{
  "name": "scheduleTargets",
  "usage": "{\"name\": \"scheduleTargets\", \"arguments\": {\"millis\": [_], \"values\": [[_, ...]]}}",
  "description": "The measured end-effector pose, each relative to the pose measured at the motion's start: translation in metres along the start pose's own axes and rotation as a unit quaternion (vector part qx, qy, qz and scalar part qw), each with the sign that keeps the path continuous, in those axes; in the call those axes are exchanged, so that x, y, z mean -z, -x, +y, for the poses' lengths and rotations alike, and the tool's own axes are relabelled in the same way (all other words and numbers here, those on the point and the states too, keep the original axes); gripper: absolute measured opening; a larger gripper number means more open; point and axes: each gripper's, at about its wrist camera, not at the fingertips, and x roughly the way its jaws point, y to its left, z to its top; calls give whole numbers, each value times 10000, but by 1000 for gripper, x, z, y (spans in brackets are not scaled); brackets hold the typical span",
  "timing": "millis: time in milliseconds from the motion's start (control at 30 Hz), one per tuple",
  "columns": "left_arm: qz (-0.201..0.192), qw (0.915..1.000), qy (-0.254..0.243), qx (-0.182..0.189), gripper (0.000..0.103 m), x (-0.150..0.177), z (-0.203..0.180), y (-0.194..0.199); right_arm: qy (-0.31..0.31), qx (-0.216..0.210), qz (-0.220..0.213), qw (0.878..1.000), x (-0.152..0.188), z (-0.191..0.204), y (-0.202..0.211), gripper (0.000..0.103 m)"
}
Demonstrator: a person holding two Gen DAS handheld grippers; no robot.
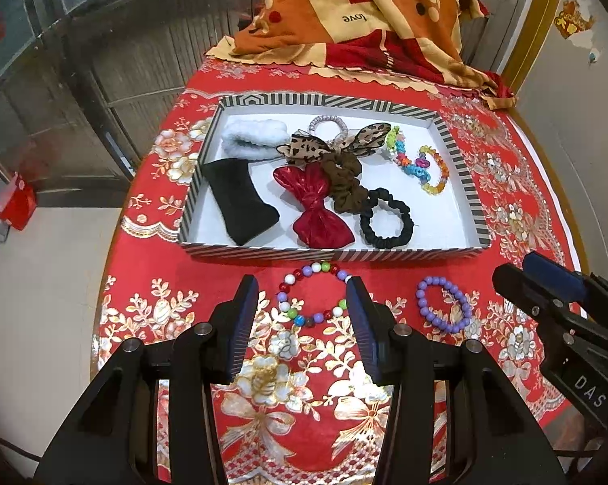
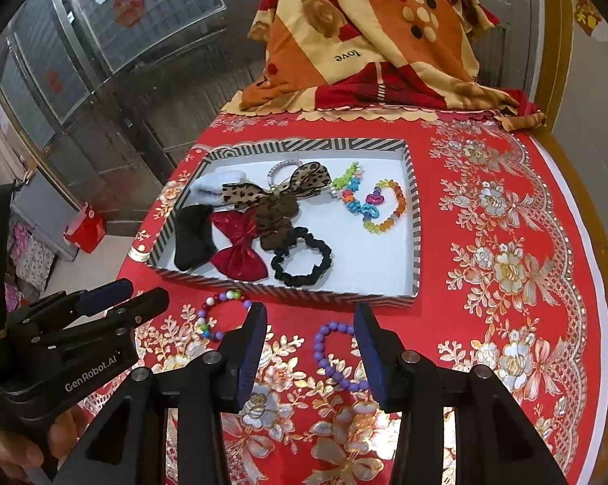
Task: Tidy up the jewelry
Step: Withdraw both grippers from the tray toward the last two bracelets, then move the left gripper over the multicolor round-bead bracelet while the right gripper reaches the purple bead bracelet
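A multicoloured bead bracelet (image 1: 313, 294) lies on the red cloth just before the striped tray (image 1: 461, 161). My left gripper (image 1: 302, 291) is open around it, above the cloth. A purple bead bracelet (image 1: 443, 303) lies to its right; in the right wrist view the purple bracelet (image 2: 336, 353) sits between the open fingers of my right gripper (image 2: 310, 317). The multicoloured bracelet (image 2: 219, 315) shows there at left. The tray (image 2: 411, 218) holds hair ties, bows and bead bracelets.
A patterned quilt (image 1: 360, 20) is piled at the table's far end. The red floral tablecloth (image 2: 506, 266) covers a round table; its edge curves at left and right. A red bag (image 1: 15, 202) stands on the floor at left.
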Motion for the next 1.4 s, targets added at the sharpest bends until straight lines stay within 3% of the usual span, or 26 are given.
{"name": "scheduleTargets", "arguments": {"millis": [167, 1067, 1233, 1400], "values": [[-47, 10000, 0, 1, 44, 6, 3, 7, 45, -7, -16, 10000, 6, 8, 6, 51], [75, 10000, -37, -39, 44, 19, 11, 8, 85, 49, 197, 9998, 20, 16, 3, 53], [203, 9997, 77, 60, 44, 19, 20, 2, 11, 102, 231, 9997, 18, 3, 0, 53], [497, 9969, 515, 340, 44, 20, 48, -12, -218, 295, 369, 9986, 21, -26, -12, 53]]}}
